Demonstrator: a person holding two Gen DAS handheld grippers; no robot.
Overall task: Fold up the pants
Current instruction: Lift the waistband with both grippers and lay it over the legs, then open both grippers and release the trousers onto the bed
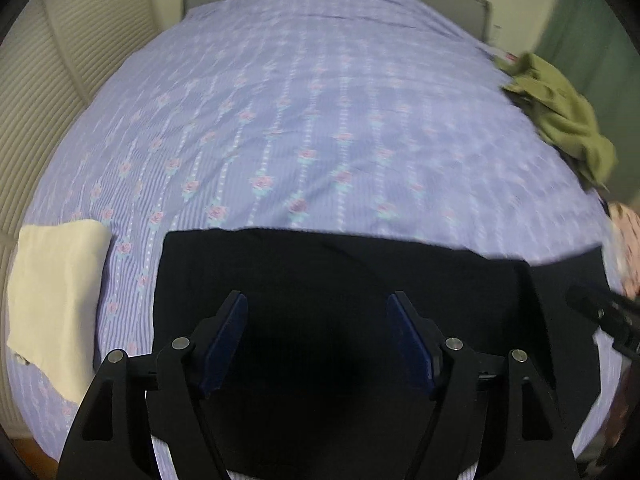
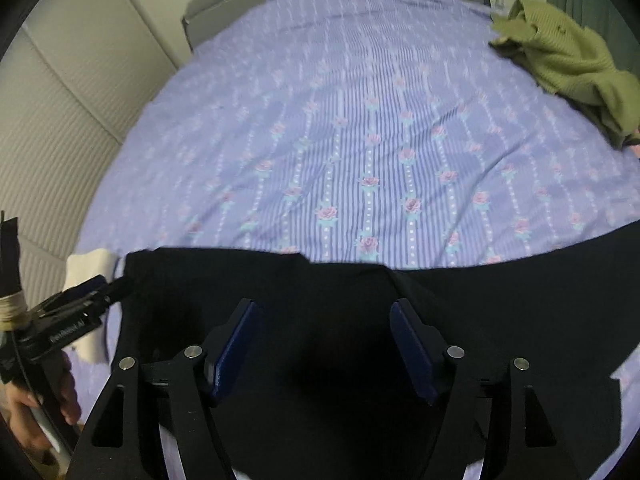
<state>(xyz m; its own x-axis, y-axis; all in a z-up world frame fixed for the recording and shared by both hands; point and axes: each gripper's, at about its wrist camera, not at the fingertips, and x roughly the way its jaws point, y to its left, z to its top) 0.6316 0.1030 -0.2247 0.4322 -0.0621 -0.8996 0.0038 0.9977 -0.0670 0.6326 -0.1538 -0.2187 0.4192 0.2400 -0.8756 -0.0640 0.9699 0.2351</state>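
Note:
The black pants lie flat on the near part of the bed, a folded panel with a straight far edge. They also fill the near part of the right wrist view. My left gripper is open and empty, hovering above the pants' left part. My right gripper is open and empty, above the pants further right. The right gripper's tip shows at the right edge of the left wrist view. The left gripper shows at the left of the right wrist view, held by a hand.
The bed has a purple floral striped cover. A folded cream cloth lies left of the pants. A crumpled olive-green garment sits at the far right, with a pink patterned cloth by the right edge. A ribbed wall borders the left side.

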